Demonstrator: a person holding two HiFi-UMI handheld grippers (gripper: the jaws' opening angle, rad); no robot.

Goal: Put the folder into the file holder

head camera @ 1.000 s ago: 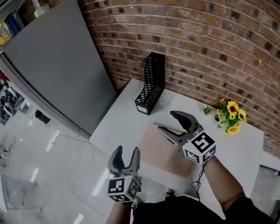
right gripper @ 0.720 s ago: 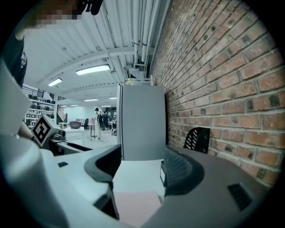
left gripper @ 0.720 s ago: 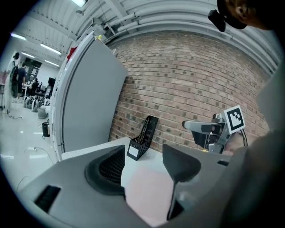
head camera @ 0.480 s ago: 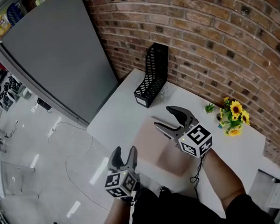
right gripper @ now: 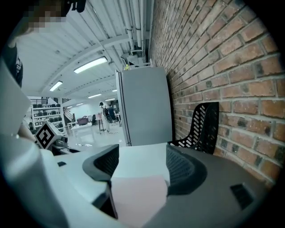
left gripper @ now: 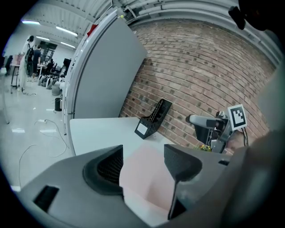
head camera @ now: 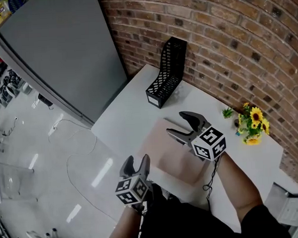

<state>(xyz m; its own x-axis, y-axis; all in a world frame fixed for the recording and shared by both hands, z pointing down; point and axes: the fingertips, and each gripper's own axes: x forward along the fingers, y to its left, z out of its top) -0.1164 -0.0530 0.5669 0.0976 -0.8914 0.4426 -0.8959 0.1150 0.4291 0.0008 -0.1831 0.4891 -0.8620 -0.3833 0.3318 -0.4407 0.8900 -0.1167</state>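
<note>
A pink folder point(head camera: 167, 157) lies flat on the white table point(head camera: 134, 119), near its front edge. The black mesh file holder point(head camera: 167, 72) stands empty at the far left corner, by the brick wall. My right gripper point(head camera: 181, 125) hovers above the folder's far part; its jaws are opening with nothing between them. My left gripper point(head camera: 136, 163) is at the table's near-left edge, jaws also opening and empty. In the left gripper view the folder point(left gripper: 147, 182) shows past the gripper point(left gripper: 142, 162), with the holder point(left gripper: 153, 118) beyond. In the right gripper view the folder point(right gripper: 138, 196) lies below the gripper point(right gripper: 140, 162), the holder point(right gripper: 200, 127) ahead right.
A small bunch of sunflowers point(head camera: 251, 124) stands at the table's far right by the brick wall point(head camera: 244, 41). A tall grey cabinet point(head camera: 56, 51) rises left of the table. Floor with a cable point(head camera: 76, 159) lies to the left.
The head view has shifted a little right and up. Both grippers keep about the same places by the folder, and the right jaws look slightly wider.
</note>
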